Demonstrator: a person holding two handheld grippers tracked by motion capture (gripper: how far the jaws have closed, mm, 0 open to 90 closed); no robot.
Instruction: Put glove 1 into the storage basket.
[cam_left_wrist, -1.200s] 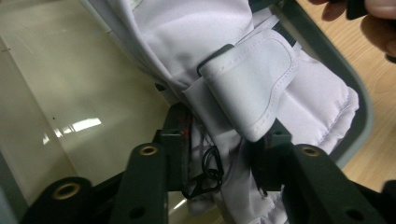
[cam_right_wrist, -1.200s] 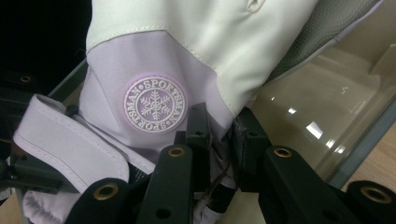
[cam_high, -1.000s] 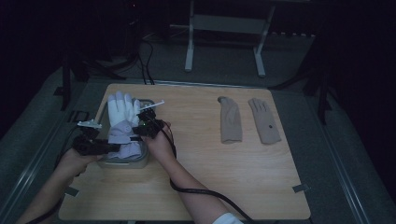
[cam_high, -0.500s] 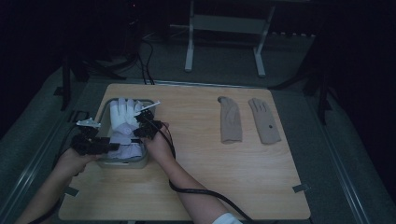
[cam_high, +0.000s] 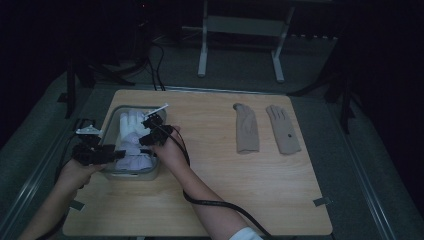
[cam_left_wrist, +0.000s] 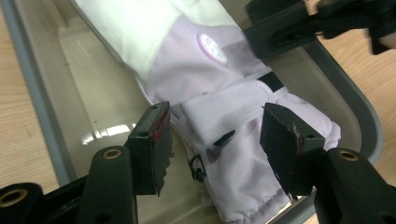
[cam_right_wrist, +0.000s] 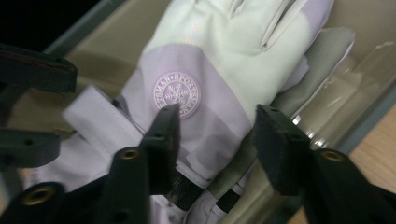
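A white-and-lilac ski glove (cam_high: 131, 137) lies in a grey tray (cam_high: 114, 175) at the table's left. In the left gripper view the glove's (cam_left_wrist: 205, 70) wrist strap sits between the two pads of my left gripper (cam_left_wrist: 217, 144), which stand apart from it; these jaws have just been opening. My left gripper (cam_high: 116, 154) reaches in from the tray's left side. My right gripper (cam_high: 146, 131) hovers over the glove's lilac back (cam_right_wrist: 205, 98) near the round snowflake badge. Its jaws have also just been opening and touch nothing.
Two beige gloves (cam_high: 246, 131) (cam_high: 283, 131) lie flat side by side on the wooden table (cam_high: 260, 200) at the right. A black cable (cam_high: 210, 202) trails from the right hand. A metal stand (cam_high: 240, 25) is on the floor behind the table.
The glove has sunk a little from above the tray and now rests in it. Both hands have stayed almost in place beside it.
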